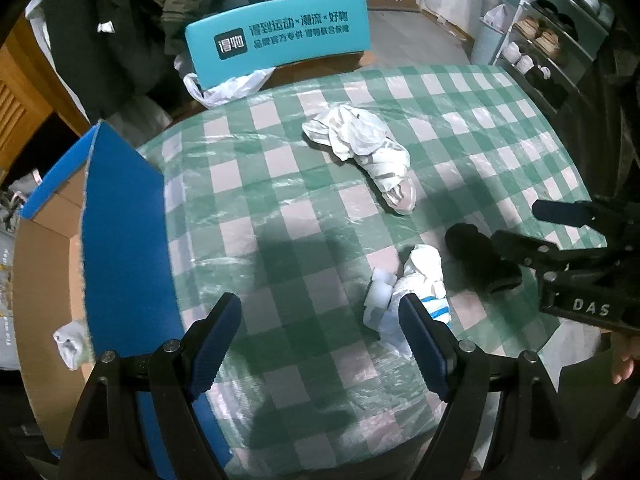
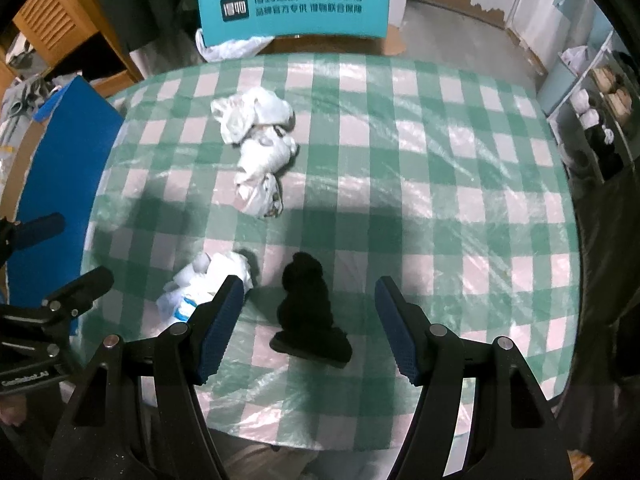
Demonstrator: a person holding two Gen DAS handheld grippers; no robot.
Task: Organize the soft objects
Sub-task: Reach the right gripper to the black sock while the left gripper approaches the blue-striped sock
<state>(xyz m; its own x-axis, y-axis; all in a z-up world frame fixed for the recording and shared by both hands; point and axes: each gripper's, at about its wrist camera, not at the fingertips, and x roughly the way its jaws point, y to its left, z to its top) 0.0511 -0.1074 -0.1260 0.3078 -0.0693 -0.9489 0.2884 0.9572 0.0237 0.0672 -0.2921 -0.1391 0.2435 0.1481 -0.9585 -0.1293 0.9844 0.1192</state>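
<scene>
A black sock point(image 2: 310, 308) lies on the green-checked table point(image 2: 440, 200). My right gripper point(image 2: 310, 330) hovers over it, open, with a pad on either side and neither touching. A white bundle with blue stripes point(image 1: 416, 280) lies just left of the black sock point(image 1: 480, 260). My left gripper point(image 1: 320, 344) is open and holds nothing, and its right fingertip stands in front of that bundle. A longer white bundle of socks point(image 1: 368, 152) lies farther back on the table. In the left wrist view my right gripper point(image 1: 520, 222) comes in from the right.
A cardboard box point(image 1: 44, 260) with a raised blue flap point(image 1: 120, 220) stands off the table's left edge, with a white sock point(image 1: 70, 340) inside. A teal chair back point(image 1: 280, 36) with a plastic bag stands behind the table. A shoe rack point(image 1: 552, 40) stands at the far right.
</scene>
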